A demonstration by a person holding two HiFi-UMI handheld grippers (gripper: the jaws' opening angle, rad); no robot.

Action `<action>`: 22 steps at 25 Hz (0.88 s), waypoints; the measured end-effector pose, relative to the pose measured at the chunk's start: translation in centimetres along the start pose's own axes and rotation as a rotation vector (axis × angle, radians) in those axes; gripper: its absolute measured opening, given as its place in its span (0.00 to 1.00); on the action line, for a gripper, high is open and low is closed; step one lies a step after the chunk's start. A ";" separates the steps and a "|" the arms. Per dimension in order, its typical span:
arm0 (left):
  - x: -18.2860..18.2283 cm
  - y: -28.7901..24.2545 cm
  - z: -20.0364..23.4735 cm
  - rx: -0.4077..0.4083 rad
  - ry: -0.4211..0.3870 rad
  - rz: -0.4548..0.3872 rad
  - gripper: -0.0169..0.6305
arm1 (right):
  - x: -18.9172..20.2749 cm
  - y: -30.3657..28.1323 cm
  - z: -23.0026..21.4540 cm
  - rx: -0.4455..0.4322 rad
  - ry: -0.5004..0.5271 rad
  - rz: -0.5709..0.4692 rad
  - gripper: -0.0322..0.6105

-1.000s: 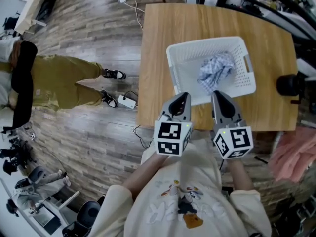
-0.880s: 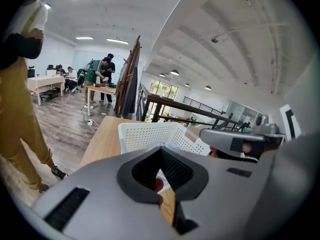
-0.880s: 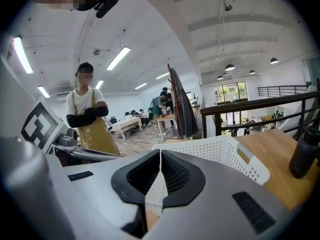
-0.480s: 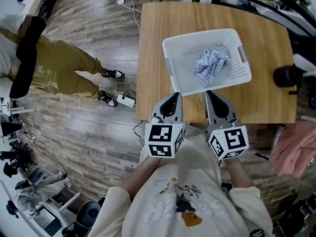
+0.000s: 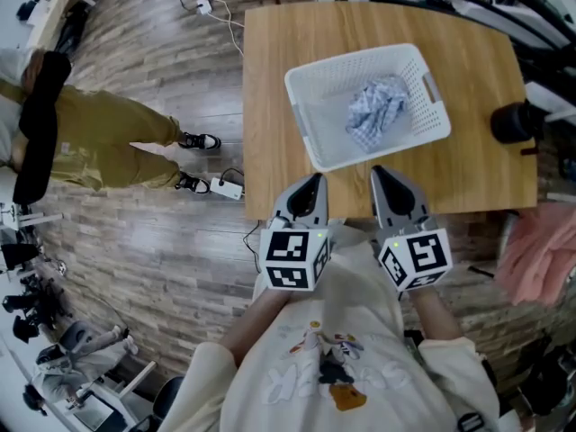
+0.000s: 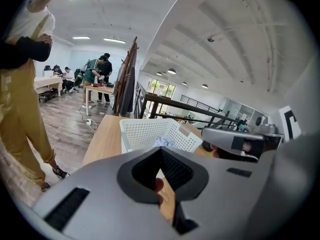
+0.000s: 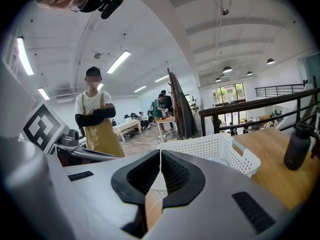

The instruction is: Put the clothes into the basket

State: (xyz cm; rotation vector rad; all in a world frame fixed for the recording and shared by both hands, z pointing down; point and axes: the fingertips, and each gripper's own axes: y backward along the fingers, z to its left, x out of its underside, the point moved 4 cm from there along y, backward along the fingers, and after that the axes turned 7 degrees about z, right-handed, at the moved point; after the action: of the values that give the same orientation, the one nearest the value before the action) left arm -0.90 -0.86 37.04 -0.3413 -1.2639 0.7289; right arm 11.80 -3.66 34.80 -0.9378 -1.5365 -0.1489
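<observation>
Left gripper (image 5: 313, 184) and right gripper (image 5: 382, 173): jaws closed on nothing, drawn back over the last second from the basket (image 5: 301, 115) rim toward 6 o'clock, at the table (image 5: 270, 70) near edge. Checked cloth (image 5: 375, 108): inside the basket, 12 o'clock of the grippers, so the task is judged done. Writing: none legible; square markers (image 5: 292, 261) only, shirt print (image 5: 324, 367) unreadable.

Left gripper (image 5: 306, 196), right gripper (image 5: 391, 187): jaws closed, empty, side by side.

Basket (image 5: 301, 120): white, dotted perforation pattern. Cloth (image 5: 376, 108): blue-white check. Surface (image 5: 270, 79): light wood grain. Floor (image 5: 135, 250), left of frame: grey-brown planks. Left gripper (image 5: 313, 183), right gripper (image 5: 380, 174): grey, black-white square markers. Bottle (image 5: 515, 122), right edge: black. Bystander's apron (image 5: 108, 142): mustard.
</observation>
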 end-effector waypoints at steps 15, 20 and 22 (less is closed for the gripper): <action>0.8 5.3 3.3 0.074 -0.040 -0.007 0.03 | 1.1 1.2 6.8 0.097 -0.030 -0.011 0.09; 1.5 7.0 3.9 0.108 -0.068 -0.002 0.03 | 1.7 1.6 9.2 0.123 -0.035 -0.012 0.09; 1.7 7.5 4.2 0.114 -0.071 -0.006 0.03 | 2.0 1.8 9.9 0.130 -0.035 -0.014 0.09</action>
State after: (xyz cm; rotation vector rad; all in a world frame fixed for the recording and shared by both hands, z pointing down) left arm -6.91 5.12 34.99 -0.2202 -1.2831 0.8106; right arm 5.41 4.28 33.57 -0.8309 -1.5656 -0.0426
